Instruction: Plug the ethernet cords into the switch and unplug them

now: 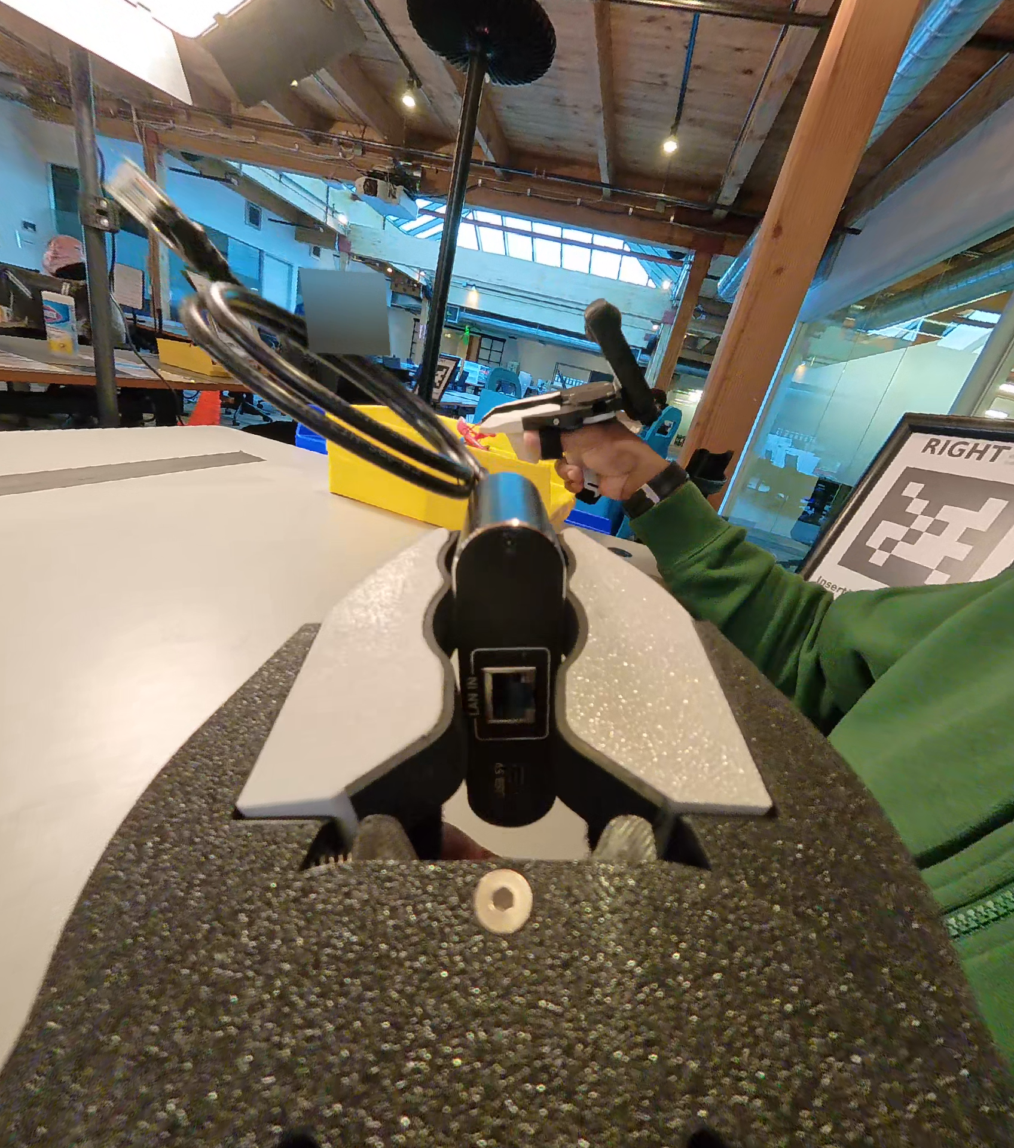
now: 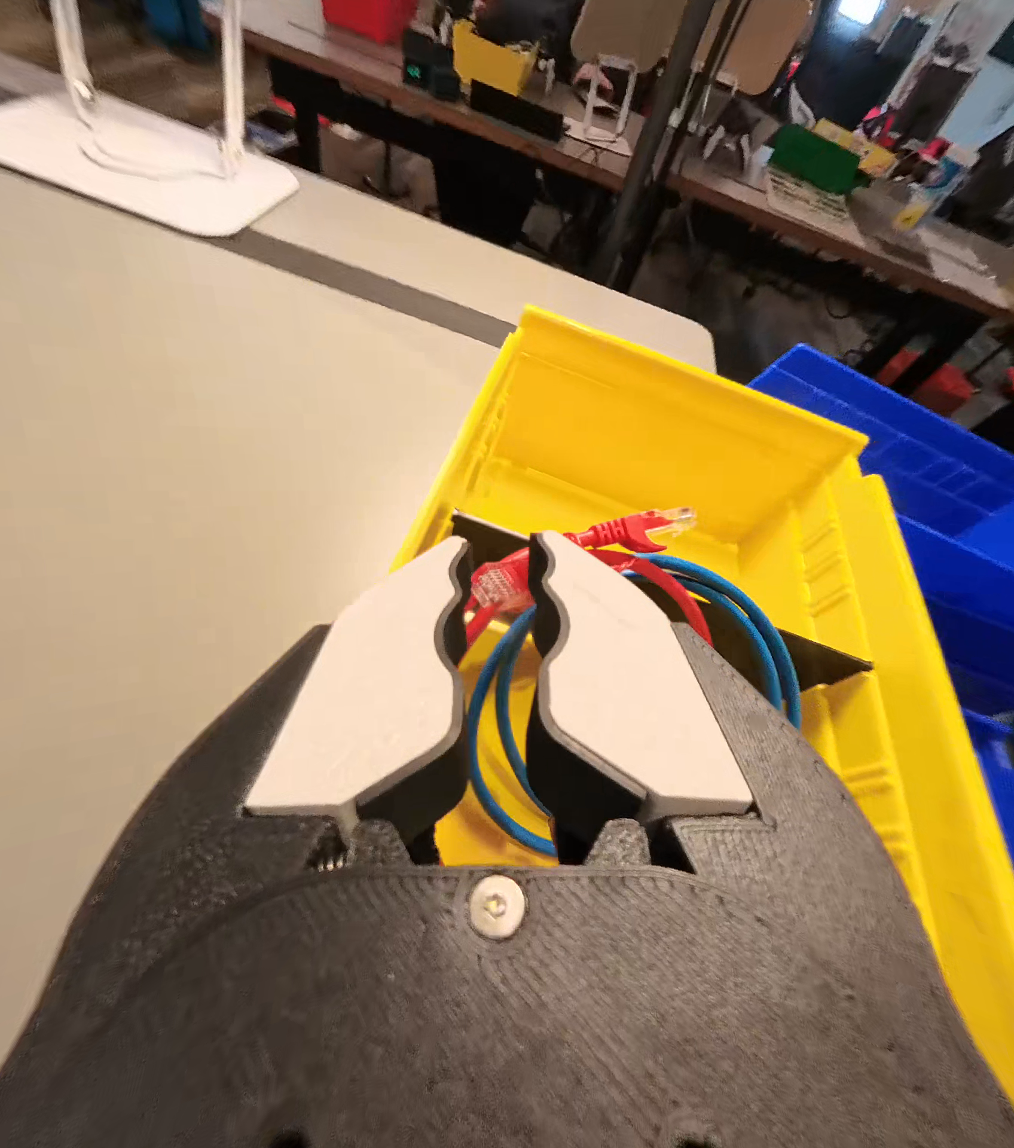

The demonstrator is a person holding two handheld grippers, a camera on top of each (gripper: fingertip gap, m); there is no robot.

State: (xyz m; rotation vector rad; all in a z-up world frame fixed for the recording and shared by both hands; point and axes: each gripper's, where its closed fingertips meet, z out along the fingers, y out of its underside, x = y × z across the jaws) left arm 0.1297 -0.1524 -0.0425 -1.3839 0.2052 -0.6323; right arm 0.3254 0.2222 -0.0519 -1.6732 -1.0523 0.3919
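My left gripper is shut on a small black switch, held above the table with its empty port facing the camera. A black ethernet cord loops out from the switch's far end, and its clear plug hangs free in the air at upper left. My right gripper is open over a yellow bin. A red cord's clear plug lies between its fingertips. A blue cord is coiled in the bin. The right gripper also shows far off in the left wrist view.
Blue bins stand right of the yellow bin. A white stand base sits at the table's far left. A framed marker sign stands on the right. A green sleeve crosses behind the left gripper. The tips of one gripper are about 45 cm away from the tips of the other.
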